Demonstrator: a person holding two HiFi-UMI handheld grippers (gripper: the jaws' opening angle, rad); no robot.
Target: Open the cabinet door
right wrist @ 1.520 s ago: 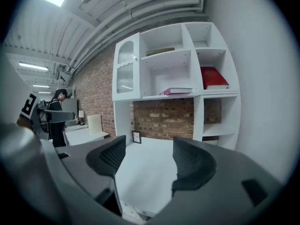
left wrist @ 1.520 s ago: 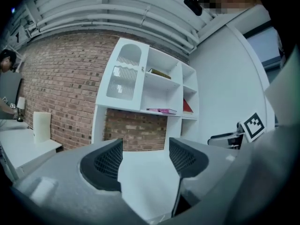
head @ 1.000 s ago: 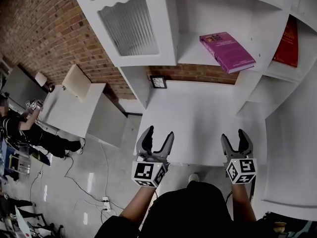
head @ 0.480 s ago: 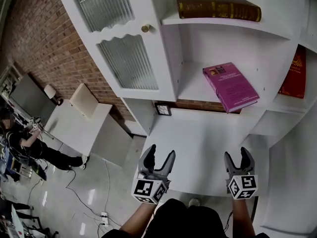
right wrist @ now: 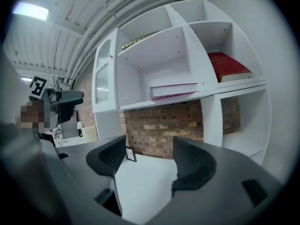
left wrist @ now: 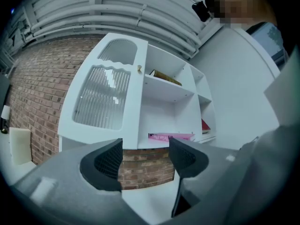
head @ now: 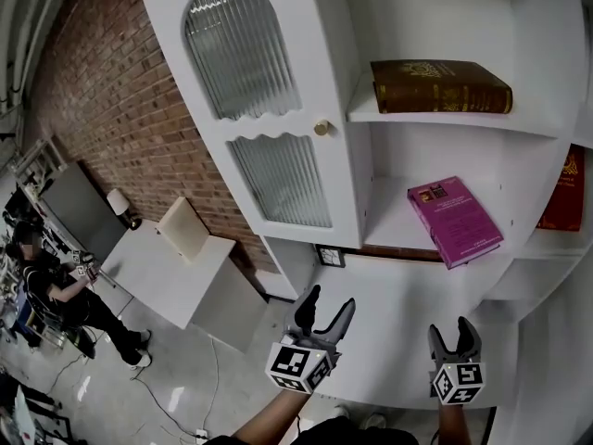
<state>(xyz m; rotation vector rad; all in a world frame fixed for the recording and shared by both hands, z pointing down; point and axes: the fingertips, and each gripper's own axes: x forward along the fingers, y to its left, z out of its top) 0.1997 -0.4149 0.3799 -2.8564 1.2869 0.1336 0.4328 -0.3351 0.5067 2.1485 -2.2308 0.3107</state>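
— White painted wood throughout. The cabinet door (head: 269, 119) is a tall panel with an arched top and two panes of ribbed glass. A wavy rail runs between the panes, and a small round brass knob (head: 321, 128) sits on the right edge.

— Where does it stand?

— At the upper left of the shelf unit, shut flush against its frame. The knob is just beside the open shelves.

— And the tools?

— The left gripper (head: 329, 300) and right gripper (head: 451, 330) both hang low over the smooth white counter (head: 398, 276), well below the knob. Each has dark, ridged, curved pads. Both sets of jaws are spread wide and hold nothing; only counter and brick show through the gaps.

— What lies on the shelves?

— A brown book (head: 440, 86) with gilt lettering lies flat on the upper shelf. A magenta book (head: 456, 221) lies flat on the shelf beneath, one corner poking past the front edge. A red book (head: 567, 193) is in the compartment to the right.

— Any room to move?

— Open air lies between the grippers and the door's face. A small dark-framed picture (head: 330, 256) stands at the counter's back left corner, against the brick. Left of the door a rough red brick wall (head: 102, 109) runs away. A white table (head: 157, 272) sits below it, and a seated person (head: 56, 290) is well apart beyond.
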